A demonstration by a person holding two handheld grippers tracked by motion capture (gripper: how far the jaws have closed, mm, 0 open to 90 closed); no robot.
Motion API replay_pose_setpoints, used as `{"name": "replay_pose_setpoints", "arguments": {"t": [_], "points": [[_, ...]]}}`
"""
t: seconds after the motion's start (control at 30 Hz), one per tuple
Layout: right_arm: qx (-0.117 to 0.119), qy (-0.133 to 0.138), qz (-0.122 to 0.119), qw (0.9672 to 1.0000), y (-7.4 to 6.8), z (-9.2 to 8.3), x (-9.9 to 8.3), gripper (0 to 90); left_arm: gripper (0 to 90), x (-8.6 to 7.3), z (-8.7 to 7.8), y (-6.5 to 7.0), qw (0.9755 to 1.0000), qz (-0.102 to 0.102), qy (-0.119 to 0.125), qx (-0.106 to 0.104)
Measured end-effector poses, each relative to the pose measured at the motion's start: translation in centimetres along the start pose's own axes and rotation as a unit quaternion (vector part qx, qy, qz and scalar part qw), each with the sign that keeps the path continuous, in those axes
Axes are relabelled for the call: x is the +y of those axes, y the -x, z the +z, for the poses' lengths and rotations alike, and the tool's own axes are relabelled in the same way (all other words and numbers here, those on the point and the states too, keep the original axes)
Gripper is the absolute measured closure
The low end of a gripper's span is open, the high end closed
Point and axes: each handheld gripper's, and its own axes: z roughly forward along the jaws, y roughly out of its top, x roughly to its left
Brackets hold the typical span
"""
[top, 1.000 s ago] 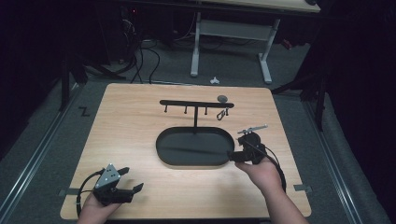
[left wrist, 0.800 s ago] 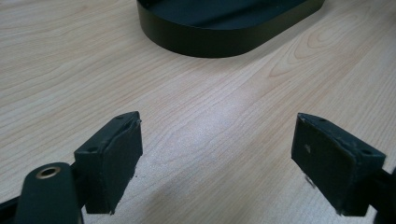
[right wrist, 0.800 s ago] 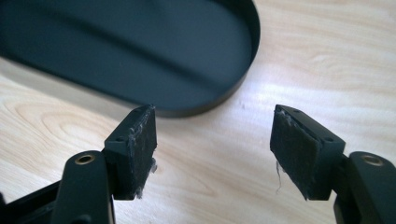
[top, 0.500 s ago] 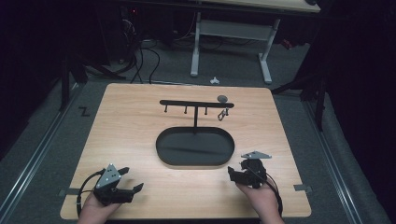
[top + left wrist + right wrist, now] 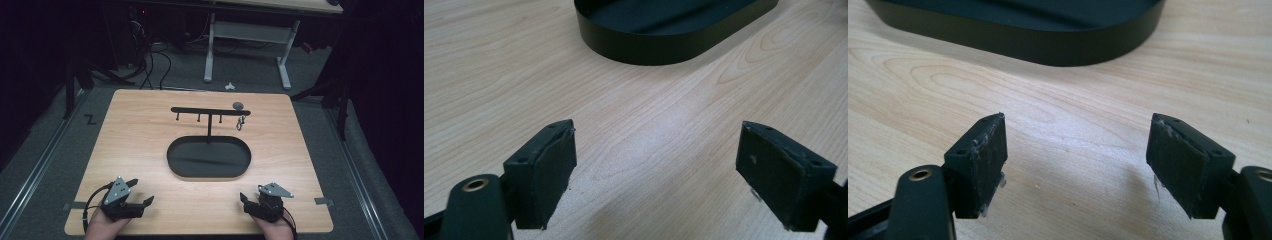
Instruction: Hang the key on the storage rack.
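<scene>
A black oval tray (image 5: pixel 176 167) lies mid-table, and from it rises a thin stand with a hook bar (image 5: pixel 210 111). A small metal clip (image 5: pixel 241 123) hangs from the bar's right end, below a grey round knob (image 5: pixel 238 105). My left gripper (image 5: pixel 141 192) rests near the front left corner, open and empty; in the left gripper view its pads (image 5: pixel 549 170) stand wide over bare wood, with the tray (image 5: pixel 664 47) ahead. My right gripper (image 5: pixel 246 201) sits near the front right, open. Its jaws have just been opening, nothing lies between its pads (image 5: pixel 985 160), and the tray (image 5: pixel 1048 42) is ahead.
The wooden table (image 5: pixel 140 130) ends close behind both hands at its front edge. Grey tape tabs (image 5: pixel 324 202) mark the front corners. Beyond the table stand another desk's white legs (image 5: pixel 209 50), floor cables (image 5: pixel 155 60) and a small white object (image 5: pixel 229 86).
My right hand has drawn back from the tray's right end towards the front edge and sunk to the table. The left hand has stayed put.
</scene>
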Motion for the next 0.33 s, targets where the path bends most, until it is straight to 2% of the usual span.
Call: {"name": "replay_pose_setpoints", "arguments": {"t": [0.13,0.23,0.33], "points": [[0.001,0.002,-0.004,1.0,-0.24,0.08,-0.11,24.5,16.9,-0.12,-0.06,0.27,1.0,0.004,-0.007,0.001],[-0.004,0.01,-0.01,0.9999,-0.45,-0.09,0.04,24.3,16.9,-0.3,-0.54,0.31,1.0,0.003,-0.002,0.004],[-0.004,0.012,-0.006,0.9999,-0.31,-0.11,0.11,24.3,16.9,-0.43,-0.74,0.09,1.0,-0.002,0.001,0.006]]}}
